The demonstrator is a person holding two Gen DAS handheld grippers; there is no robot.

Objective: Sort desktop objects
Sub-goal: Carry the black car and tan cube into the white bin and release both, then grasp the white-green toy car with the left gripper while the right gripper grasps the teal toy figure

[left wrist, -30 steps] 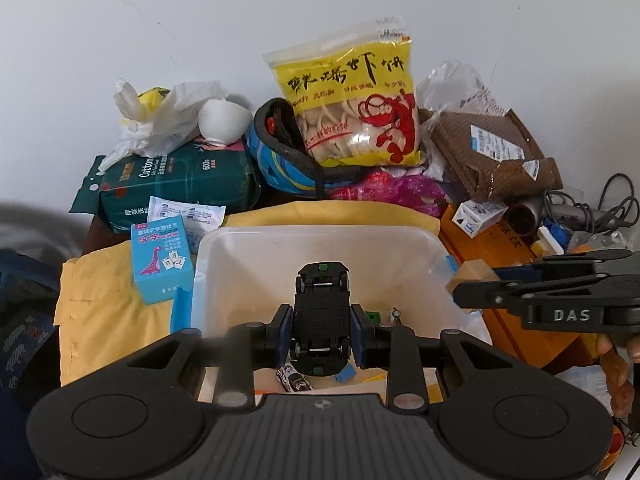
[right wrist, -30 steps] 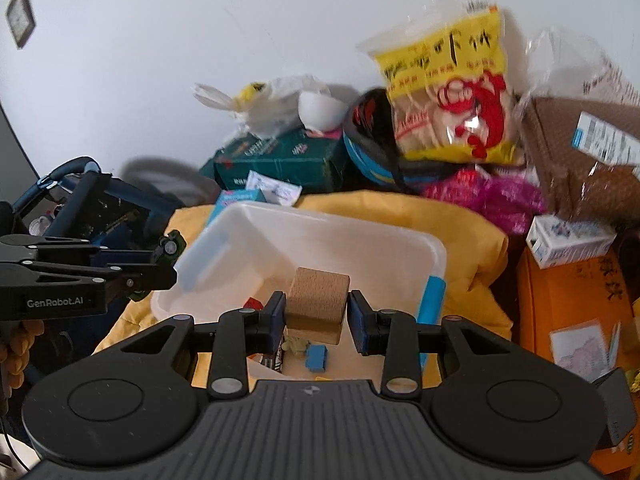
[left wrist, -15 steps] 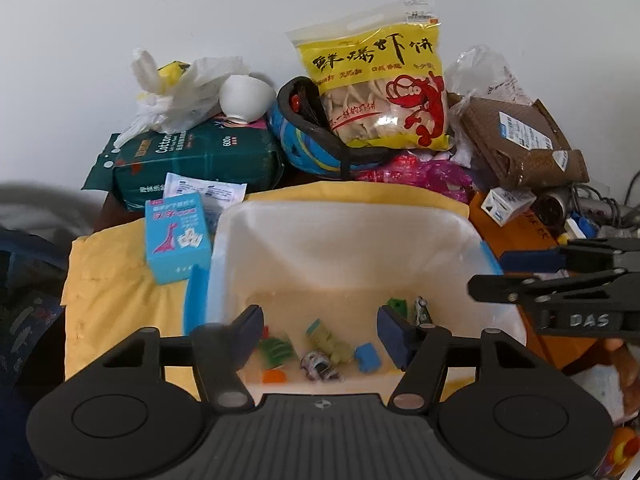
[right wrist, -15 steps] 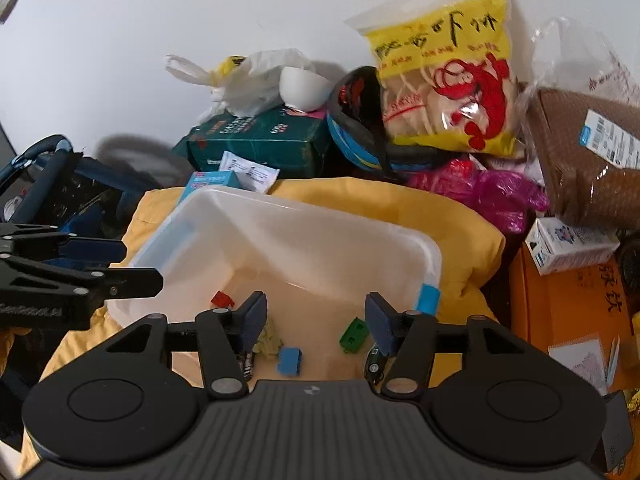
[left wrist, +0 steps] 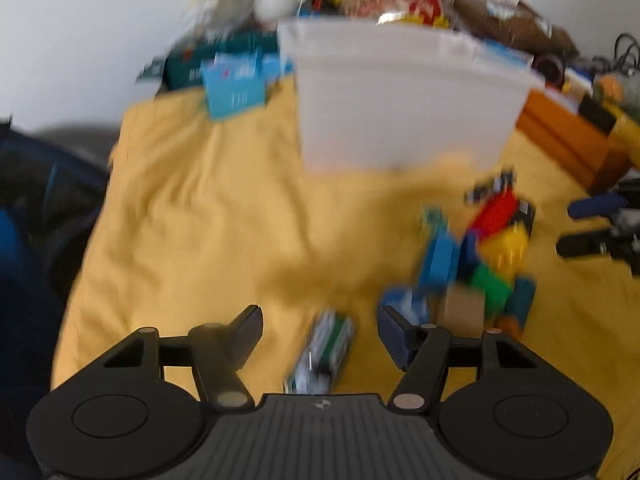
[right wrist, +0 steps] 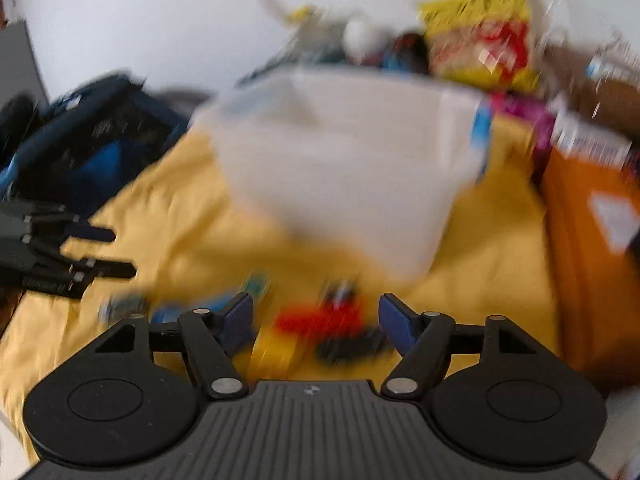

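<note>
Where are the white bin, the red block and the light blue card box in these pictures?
white bin (left wrist: 400, 120): left wrist view, on its near outer wall.
red block (right wrist: 320, 320): right wrist view, on its blurred top face.
light blue card box (left wrist: 234, 88): left wrist view, on its front face.

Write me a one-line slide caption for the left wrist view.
Open left hand-held gripper above a small toy vehicle on the yellow cloth, white bin behind.
</note>
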